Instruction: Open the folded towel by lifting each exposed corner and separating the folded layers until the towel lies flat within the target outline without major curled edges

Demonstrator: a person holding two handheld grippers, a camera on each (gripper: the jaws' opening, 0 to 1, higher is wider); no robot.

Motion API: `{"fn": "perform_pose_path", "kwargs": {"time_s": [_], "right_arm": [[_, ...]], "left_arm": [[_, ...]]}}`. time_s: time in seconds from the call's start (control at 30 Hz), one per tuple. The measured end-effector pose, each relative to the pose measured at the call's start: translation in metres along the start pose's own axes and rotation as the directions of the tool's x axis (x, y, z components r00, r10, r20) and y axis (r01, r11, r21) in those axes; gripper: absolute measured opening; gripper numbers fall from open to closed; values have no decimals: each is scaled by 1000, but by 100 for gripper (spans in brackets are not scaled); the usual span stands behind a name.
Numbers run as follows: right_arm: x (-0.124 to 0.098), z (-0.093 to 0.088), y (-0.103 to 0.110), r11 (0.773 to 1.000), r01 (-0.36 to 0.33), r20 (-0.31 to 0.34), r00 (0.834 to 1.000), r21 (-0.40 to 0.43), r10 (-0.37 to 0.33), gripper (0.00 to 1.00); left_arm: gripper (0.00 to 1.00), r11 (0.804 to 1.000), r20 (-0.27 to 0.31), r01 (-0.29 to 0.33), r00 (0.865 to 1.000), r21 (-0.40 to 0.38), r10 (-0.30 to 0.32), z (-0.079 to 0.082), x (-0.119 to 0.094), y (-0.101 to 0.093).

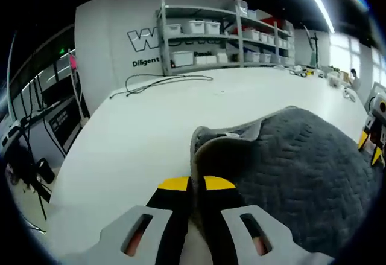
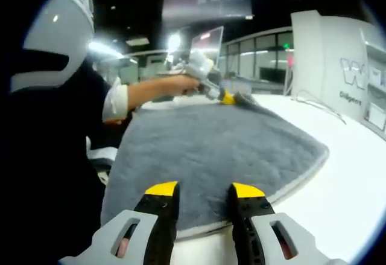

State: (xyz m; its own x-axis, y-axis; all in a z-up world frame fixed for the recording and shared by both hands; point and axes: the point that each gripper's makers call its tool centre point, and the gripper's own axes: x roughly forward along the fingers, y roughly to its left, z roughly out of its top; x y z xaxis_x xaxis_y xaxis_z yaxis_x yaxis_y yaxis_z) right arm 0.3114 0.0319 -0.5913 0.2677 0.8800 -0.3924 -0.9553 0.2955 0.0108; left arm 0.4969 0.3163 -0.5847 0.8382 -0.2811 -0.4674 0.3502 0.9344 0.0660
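Towel (image 2: 211, 156) spreads grey on our white table (image 1: 151, 126). Left gripper (image 1: 196, 183) pinches a lifted corner; right gripper (image 2: 204, 189) sits spread at its edge.

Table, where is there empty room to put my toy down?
The white table is bare between the grey quilted towel and the black cable near the metal shelves. Another bare strip lies along the towel's rounded edge in the right gripper view. Crowded: the far end, with small items, and around both grippers.
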Motion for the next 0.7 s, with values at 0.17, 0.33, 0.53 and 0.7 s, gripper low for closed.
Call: {"fn": "perform_pose_path", "kwargs": {"time_s": [0.17, 0.33, 0.53, 0.7], "right_arm": [[-7, 9, -19, 998, 56, 41, 998, 43, -57, 30], [-4, 9, -25, 996, 80, 39, 996, 30, -81, 30], [-3, 8, -38, 994, 100, 22, 995, 35, -101, 28], [-5, 15, -55, 983, 139, 47, 988, 122, -146, 28]], "left_arm": [[9, 1000, -14, -14, 1000, -15, 14, -4, 1, 4], [9, 1000, -19, -18, 1000, -20, 17, -6, 1, 4], [14, 999, -20, -40, 999, -12, 39, -8, 5, 10], [16, 999, -30, -40, 999, -22, 40, -8, 3, 11]]}}
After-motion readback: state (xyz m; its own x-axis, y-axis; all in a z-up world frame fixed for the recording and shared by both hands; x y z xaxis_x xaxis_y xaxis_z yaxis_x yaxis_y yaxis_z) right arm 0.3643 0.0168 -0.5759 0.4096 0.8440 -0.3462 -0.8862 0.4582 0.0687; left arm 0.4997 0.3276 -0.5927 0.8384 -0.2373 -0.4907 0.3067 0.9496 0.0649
